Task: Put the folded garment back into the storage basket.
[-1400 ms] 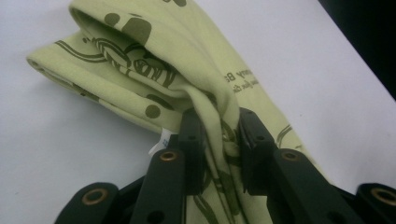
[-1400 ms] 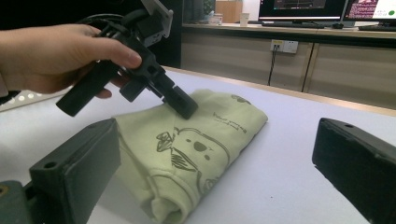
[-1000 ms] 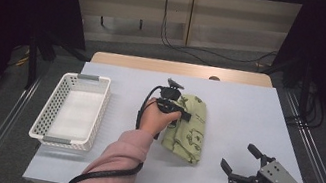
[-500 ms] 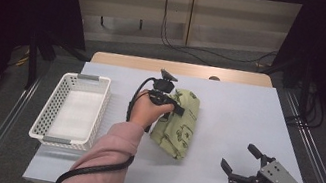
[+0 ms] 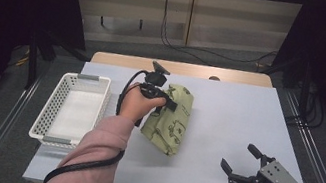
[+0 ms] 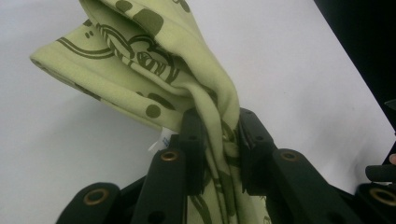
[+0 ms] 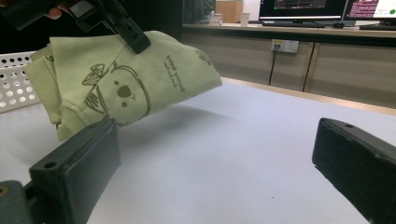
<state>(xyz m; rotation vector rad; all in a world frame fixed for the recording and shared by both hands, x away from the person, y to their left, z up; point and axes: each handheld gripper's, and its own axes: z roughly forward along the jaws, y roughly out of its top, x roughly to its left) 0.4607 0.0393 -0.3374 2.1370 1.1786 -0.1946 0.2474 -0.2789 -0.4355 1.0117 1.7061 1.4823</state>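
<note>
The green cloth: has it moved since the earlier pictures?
Yes. The green cloth, pinched in the left hand-held gripper, has shifted toward the white basket and lifted.

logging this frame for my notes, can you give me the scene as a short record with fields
work in hand: lifting a folded green cloth off the white table
left tongs: shut on the cloth's bunched edge, seen close in the left gripper view
cloth state: folded, printed with a koala drawing, its gripped side raised off the table in the right gripper view
right tongs: open, holding nothing, near the table's front right
basket: white, perforated, left of the cloth, nothing in it
</note>
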